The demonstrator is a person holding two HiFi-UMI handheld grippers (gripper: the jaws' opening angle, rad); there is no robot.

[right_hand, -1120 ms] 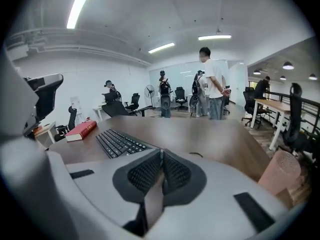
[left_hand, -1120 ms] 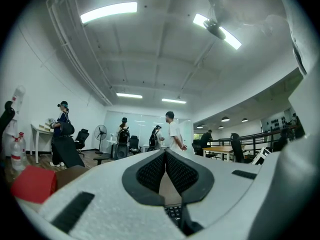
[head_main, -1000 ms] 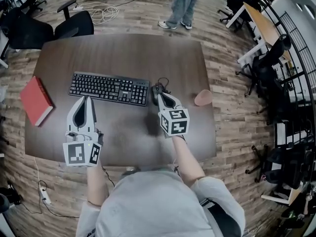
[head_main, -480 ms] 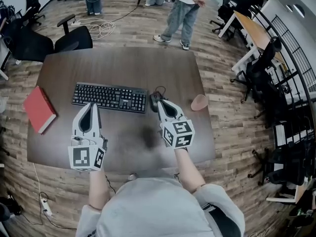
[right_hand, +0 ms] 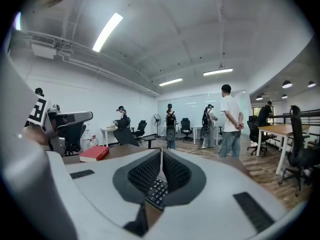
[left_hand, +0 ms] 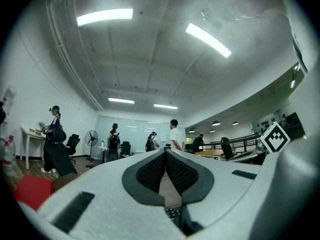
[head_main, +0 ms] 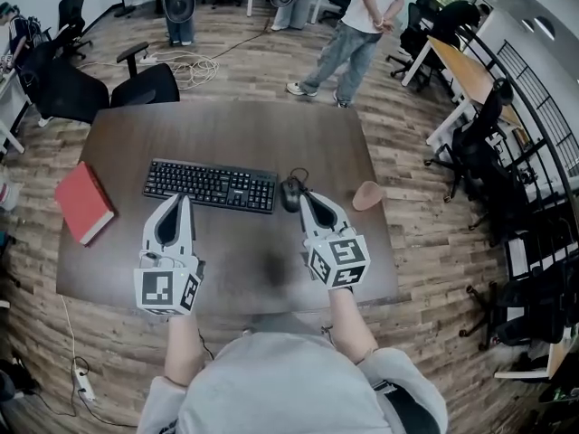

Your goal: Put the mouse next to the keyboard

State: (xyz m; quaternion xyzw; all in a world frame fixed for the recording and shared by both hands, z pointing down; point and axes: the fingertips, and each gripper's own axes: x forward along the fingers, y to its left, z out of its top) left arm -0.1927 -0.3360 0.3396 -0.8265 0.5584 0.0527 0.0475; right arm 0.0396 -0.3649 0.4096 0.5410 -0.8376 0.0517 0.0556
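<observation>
A black keyboard (head_main: 212,185) lies across the middle of the dark wooden table (head_main: 235,125). The black mouse (head_main: 290,193) sits just off the keyboard's right end, with its cable curled behind it. My right gripper (head_main: 306,199) is shut and empty, its tip just right of the mouse. My left gripper (head_main: 184,200) is shut and empty too, hanging in front of the keyboard's left half. In the right gripper view the closed jaws (right_hand: 161,151) point over the keyboard keys (right_hand: 158,190). The left gripper (left_hand: 165,152) also shows its pads together.
A red book (head_main: 83,202) lies at the table's left edge. A pinkish cup-like object (head_main: 367,195) lies at the right edge. Black office chairs (head_main: 145,84) stand behind the table. A person (head_main: 362,25) stands beyond the far edge, and desks (head_main: 470,52) line the right.
Both grippers have drawn back slightly toward me and the head view has tilted up. The right gripper's tip has come off the mouse, which stays beside the keyboard.
</observation>
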